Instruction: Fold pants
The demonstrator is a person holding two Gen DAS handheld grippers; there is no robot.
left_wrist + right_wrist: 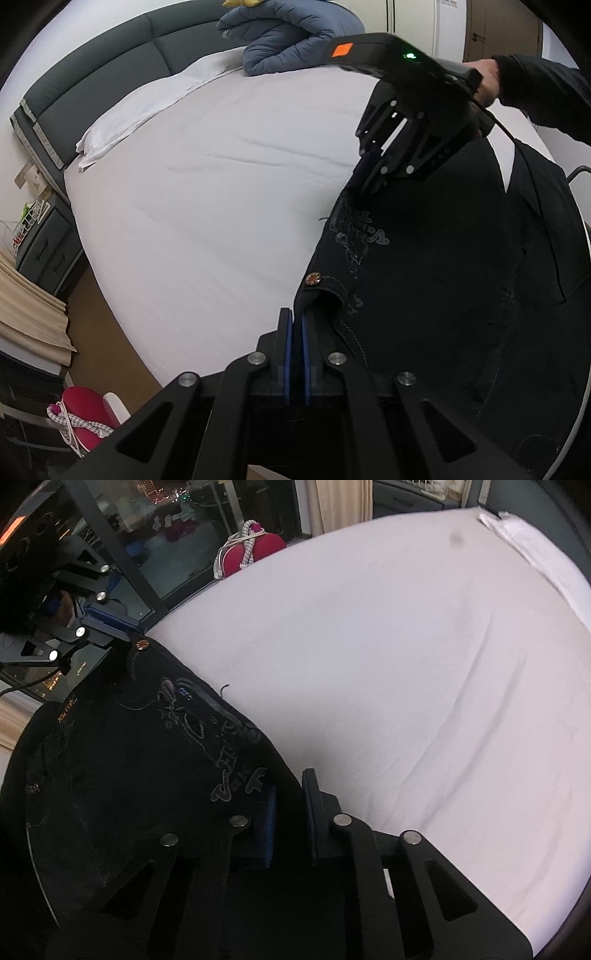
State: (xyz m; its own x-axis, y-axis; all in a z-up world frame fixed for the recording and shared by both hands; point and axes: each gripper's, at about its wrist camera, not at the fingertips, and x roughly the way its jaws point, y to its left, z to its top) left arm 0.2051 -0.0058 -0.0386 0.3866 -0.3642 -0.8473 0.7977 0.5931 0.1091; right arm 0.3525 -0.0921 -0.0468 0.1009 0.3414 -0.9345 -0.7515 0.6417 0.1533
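Black pants (424, 280): waistband spans from my left claw (297, 332), clamped on it, to my right claw (288, 805), pinching its far corner, bed (221, 184) beyond both.

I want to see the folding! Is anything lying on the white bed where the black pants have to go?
Nothing visible: the white bed sheet beside the black embroidered pants is bare. The padded blue duvet sits far off by the headboard.
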